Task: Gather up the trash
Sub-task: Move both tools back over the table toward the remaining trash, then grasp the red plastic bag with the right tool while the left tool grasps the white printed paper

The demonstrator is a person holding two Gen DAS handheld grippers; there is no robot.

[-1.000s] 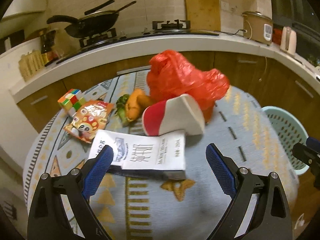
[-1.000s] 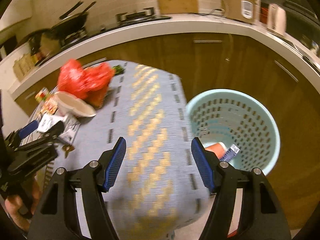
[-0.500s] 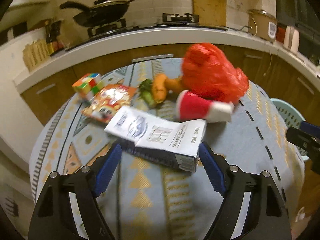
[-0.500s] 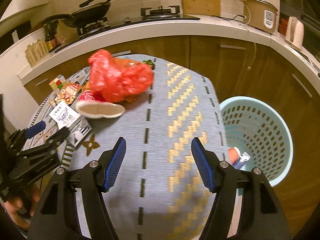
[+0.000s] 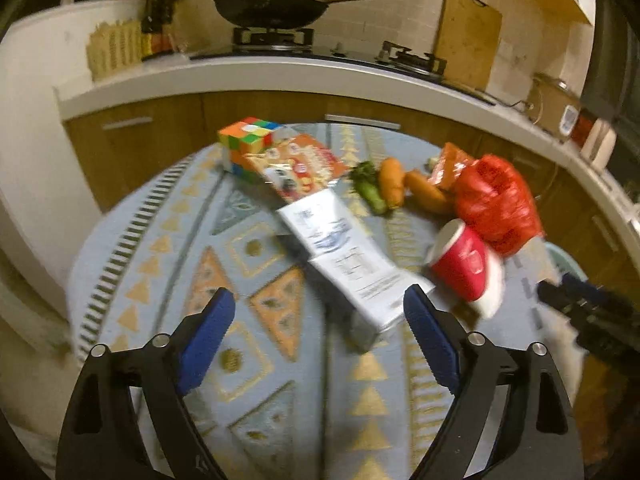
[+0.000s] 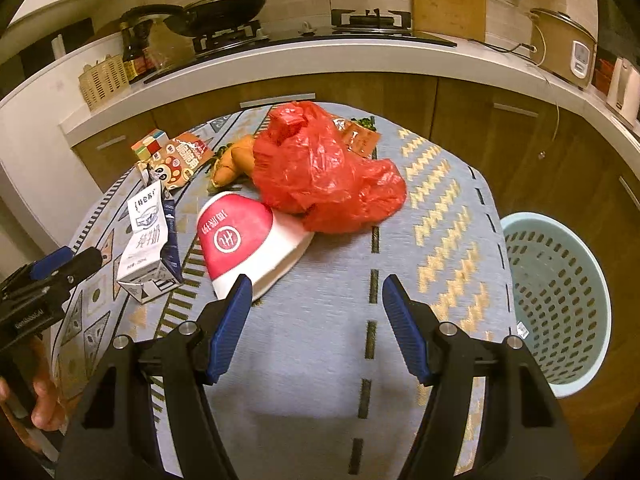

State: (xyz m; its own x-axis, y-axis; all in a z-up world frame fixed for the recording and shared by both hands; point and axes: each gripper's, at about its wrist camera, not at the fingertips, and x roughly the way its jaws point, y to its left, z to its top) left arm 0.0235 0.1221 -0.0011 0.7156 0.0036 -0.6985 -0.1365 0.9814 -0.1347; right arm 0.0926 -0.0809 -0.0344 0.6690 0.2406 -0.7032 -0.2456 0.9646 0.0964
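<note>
A white milk carton [image 5: 344, 256] lies on the patterned tablecloth [image 5: 260, 360], just ahead of my open, empty left gripper [image 5: 318, 336]; it also shows in the right wrist view [image 6: 150, 248]. A red and white paper cup [image 6: 248, 240] lies on its side, close ahead and left of my open, empty right gripper [image 6: 316, 312]; the left wrist view shows it too [image 5: 468, 268]. A crumpled red plastic bag [image 6: 320, 172] sits behind the cup. An orange snack packet [image 5: 300, 164] lies at the far left. A pale blue basket [image 6: 556, 300] stands right of the table.
A Rubik's cube [image 5: 248, 144], carrots [image 5: 400, 184] and a green vegetable [image 5: 370, 188] lie at the back of the table. A small red packet [image 6: 360, 140] lies behind the bag. The kitchen counter with a wok [image 6: 220, 4] curves behind. The left gripper shows in the right wrist view [image 6: 44, 276].
My left gripper has swung left and closer to the carton. My right gripper has turned from the basket towards the table, and now faces the cup and the red bag.
</note>
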